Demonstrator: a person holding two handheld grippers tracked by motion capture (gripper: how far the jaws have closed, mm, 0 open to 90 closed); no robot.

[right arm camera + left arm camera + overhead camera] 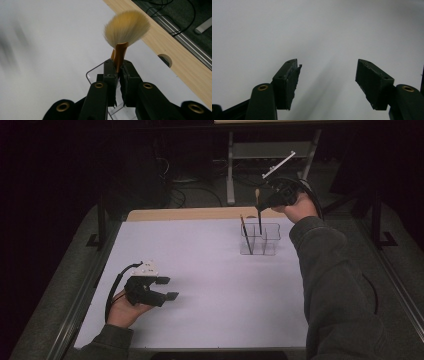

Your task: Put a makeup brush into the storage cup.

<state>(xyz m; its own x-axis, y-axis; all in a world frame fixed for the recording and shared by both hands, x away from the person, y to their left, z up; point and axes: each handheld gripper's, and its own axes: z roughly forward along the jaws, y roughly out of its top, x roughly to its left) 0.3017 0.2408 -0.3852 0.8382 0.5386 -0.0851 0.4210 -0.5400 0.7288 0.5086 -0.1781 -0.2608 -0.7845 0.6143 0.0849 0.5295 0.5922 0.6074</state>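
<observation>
Tabletop (200,270): smooth matt white sheet; pale wood strip at its 12 o'clock edge.
Organizer (260,240): clear, glossy plastic.
Brush (125,35): soft tan bristles, shiny copper-coloured ferrule.
Right gripper (119,75): matt black plastic, brass inserts.
Left gripper (328,77): matt black, rough-edged pads.
Sleeve (335,290): grey cloth.

A lab-like recording bench: white-covered table (200,285), floor cables (195,190), dark surroundings.

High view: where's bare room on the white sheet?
Bare between the left claw and the clear organizer, and along the near edge. Crowded far right: the right claw holds a brush over the organizer, beside another brush.
</observation>
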